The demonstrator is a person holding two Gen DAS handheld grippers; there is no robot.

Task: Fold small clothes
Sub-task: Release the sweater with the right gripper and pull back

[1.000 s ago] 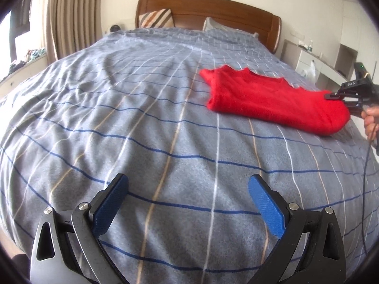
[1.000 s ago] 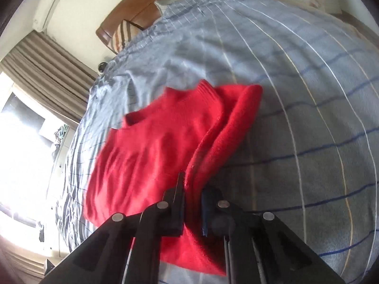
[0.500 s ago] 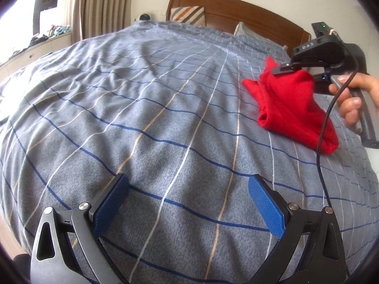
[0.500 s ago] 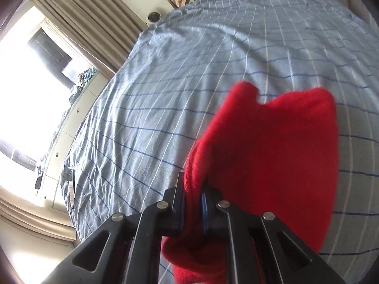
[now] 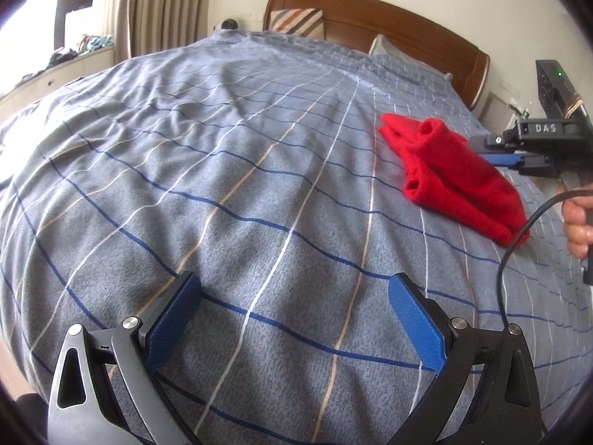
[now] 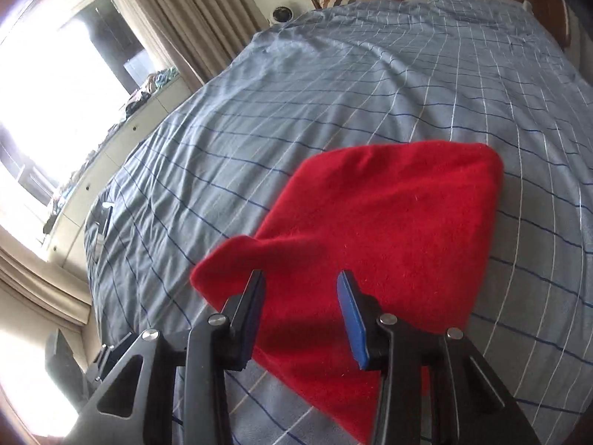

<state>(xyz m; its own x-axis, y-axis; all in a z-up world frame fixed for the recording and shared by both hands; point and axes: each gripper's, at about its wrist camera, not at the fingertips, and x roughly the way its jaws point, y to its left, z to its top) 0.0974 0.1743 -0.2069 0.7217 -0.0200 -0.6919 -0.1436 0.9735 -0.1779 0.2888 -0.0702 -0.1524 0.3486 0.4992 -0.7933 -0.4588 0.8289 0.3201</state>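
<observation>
A small red knit garment lies folded over on the blue-grey checked bedspread, at the right in the left wrist view. In the right wrist view the garment fills the middle, folded into a compact shape. My right gripper is open just above its near edge, holding nothing; it also shows in the left wrist view beside the garment. My left gripper is wide open and empty over bare bedspread, well to the left of the garment.
A wooden headboard with a striped pillow stands at the far end. Curtains and a window ledge with clutter run along the left. A black cable hangs from the right gripper.
My right gripper carried the garment's edge up and over, laid it down folded, then opened and let go. My left gripper stayed open and its view swung right.
</observation>
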